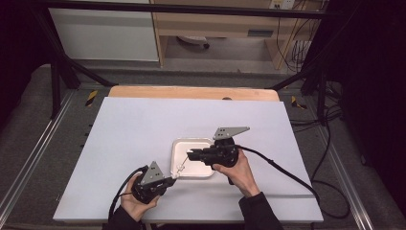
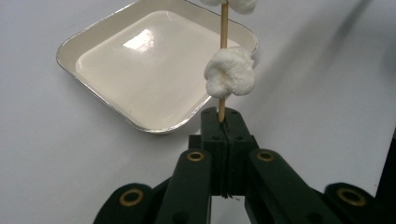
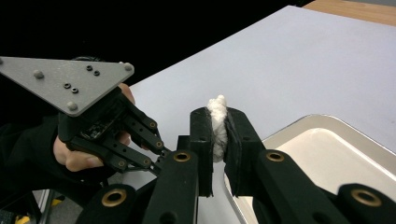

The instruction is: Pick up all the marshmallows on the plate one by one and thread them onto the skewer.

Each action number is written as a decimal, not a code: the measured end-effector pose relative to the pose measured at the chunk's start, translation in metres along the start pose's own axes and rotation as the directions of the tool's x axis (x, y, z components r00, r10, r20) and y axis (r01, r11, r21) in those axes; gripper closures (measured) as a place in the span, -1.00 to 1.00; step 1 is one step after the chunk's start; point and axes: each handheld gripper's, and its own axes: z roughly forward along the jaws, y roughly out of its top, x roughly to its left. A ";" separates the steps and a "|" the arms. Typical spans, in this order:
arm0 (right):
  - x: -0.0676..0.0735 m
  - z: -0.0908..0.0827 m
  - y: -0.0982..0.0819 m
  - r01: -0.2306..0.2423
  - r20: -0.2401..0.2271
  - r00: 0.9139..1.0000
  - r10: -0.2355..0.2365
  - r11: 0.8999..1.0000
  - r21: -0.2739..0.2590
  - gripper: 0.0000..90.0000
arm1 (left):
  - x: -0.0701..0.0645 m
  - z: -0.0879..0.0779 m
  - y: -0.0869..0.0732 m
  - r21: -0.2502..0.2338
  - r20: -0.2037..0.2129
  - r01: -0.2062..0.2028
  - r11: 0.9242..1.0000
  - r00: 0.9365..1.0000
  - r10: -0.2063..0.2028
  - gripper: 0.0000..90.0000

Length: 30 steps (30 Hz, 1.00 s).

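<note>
White desk (image 1: 143,139) surface, dark room around, wooden edge at far side. Square white tray (image 1: 192,145) near desk centre.

Left gripper (image 2: 223,122): jaws fully closed, clamping lower end of wooden skewer (image 2: 223,28). Skewer rises beside tray's near corner; one marshmallow (image 2: 231,72) threaded just above jaws.

Right gripper (image 3: 217,133): jaws nearly closed, squeezing second marshmallow (image 3: 217,123) flat between pads, over tray's edge, just beside left gripper.

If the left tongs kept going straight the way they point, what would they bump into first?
Probably the right tongs, which pinch a white marshmallow further up the stick that the left tongs hold. The white tray sits below that line, though depth is unclear.
</note>
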 end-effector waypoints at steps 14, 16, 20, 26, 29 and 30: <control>0.000 0.000 -0.001 0.005 0.005 1.000 -0.005 1.000 0.015 0.85 | -0.002 -0.001 0.001 0.003 -0.012 -0.016 1.000 1.000 0.016 0.98; 0.000 0.000 -0.002 0.001 -0.001 1.000 -0.001 1.000 0.010 0.85 | -0.002 -0.001 0.002 0.006 -0.007 -0.018 1.000 1.000 0.019 0.98; 0.001 0.001 -0.003 0.002 -0.003 1.000 -0.002 1.000 0.016 0.85 | -0.002 0.000 0.001 0.005 -0.009 -0.017 1.000 1.000 0.017 0.98; 0.000 0.003 -0.004 -0.004 -0.014 1.000 0.004 1.000 0.009 0.85 | -0.003 0.000 0.001 0.013 -0.010 -0.020 1.000 1.000 0.020 0.98; 0.000 0.004 -0.004 -0.006 -0.018 1.000 0.006 1.000 0.011 0.85 | -0.002 0.000 0.001 0.012 -0.011 -0.019 1.000 1.000 0.019 0.98; 0.000 0.004 -0.004 -0.005 -0.019 1.000 0.005 1.000 0.012 0.85 | -0.002 -0.001 0.001 0.008 -0.014 -0.020 1.000 1.000 0.020 0.98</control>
